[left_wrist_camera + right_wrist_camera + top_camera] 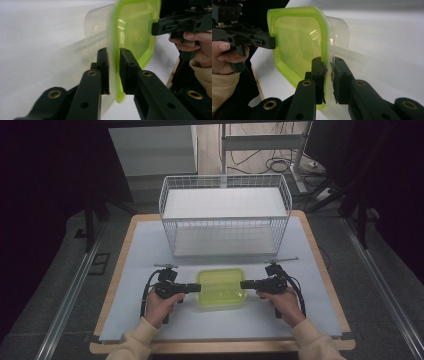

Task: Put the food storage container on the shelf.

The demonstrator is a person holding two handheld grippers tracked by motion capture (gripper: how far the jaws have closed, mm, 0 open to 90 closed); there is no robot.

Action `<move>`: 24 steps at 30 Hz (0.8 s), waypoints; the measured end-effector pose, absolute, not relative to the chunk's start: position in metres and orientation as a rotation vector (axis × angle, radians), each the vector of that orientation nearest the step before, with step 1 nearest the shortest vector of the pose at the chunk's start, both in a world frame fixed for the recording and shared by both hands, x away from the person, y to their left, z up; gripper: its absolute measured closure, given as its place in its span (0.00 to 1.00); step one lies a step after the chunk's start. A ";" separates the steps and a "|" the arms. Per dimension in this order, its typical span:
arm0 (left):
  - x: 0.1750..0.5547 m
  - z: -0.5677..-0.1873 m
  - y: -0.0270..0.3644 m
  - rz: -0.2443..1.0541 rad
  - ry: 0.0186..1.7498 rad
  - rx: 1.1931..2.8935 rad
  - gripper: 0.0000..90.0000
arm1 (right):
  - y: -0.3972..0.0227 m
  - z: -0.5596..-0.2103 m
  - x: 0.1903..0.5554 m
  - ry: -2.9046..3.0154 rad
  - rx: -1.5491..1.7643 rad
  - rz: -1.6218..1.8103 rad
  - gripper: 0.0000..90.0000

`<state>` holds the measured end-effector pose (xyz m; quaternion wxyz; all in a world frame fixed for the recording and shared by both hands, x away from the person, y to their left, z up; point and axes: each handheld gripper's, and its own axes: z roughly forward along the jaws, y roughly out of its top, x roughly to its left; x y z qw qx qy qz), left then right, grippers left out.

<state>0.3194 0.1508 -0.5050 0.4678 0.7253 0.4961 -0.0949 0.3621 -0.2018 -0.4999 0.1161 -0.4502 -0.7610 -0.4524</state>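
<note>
A clear plastic container with a lime-green lid (221, 287) (132, 27) (299, 42) rests on the white mat near the table's front, between both hands. My left gripper (198, 288) (113, 53) comes in from the left, its two jaws closed over the lid's left rim. Opposite it, my right gripper (242, 284) (327, 62) clamps the lid's right rim. Each gripper view also catches the other gripper at the far edge of the lid: the right gripper (153, 28) and the left gripper (274, 41).
A white wire basket (225, 215) with two shelves stands at the back of the table, just behind the container. The white mat (140, 250) covers the wooden tabletop, with bare room to the left and right. Cables lie on the floor beyond.
</note>
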 end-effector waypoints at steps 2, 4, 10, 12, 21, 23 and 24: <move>0.318 -0.504 0.152 -0.231 1.210 1.773 0.90 | -0.201 -0.497 0.360 -2.235 -1.317 -1.332 0.90; 0.318 -0.502 0.154 -0.231 1.204 1.767 0.90 | -0.201 -0.494 0.358 -2.212 -1.317 -1.361 0.90; 0.314 -0.494 0.155 -0.223 1.180 1.752 0.90 | -0.201 -0.480 0.352 -2.233 -1.297 -1.409 0.90; 0.314 -0.492 0.155 -0.219 1.168 1.746 0.90 | -0.202 -0.477 0.351 -2.236 -1.290 -1.421 0.90; 0.313 -0.482 0.157 -0.199 1.147 1.741 0.90 | -0.201 -0.466 0.346 -2.267 -1.268 -1.467 0.90; 0.313 -0.480 0.157 -0.195 1.144 1.739 0.90 | -0.200 -0.463 0.345 -2.275 -1.261 -1.479 0.90; 0.313 -0.479 0.158 -0.194 1.138 1.743 0.90 | -0.200 -0.462 0.344 -2.279 -1.258 -1.482 0.90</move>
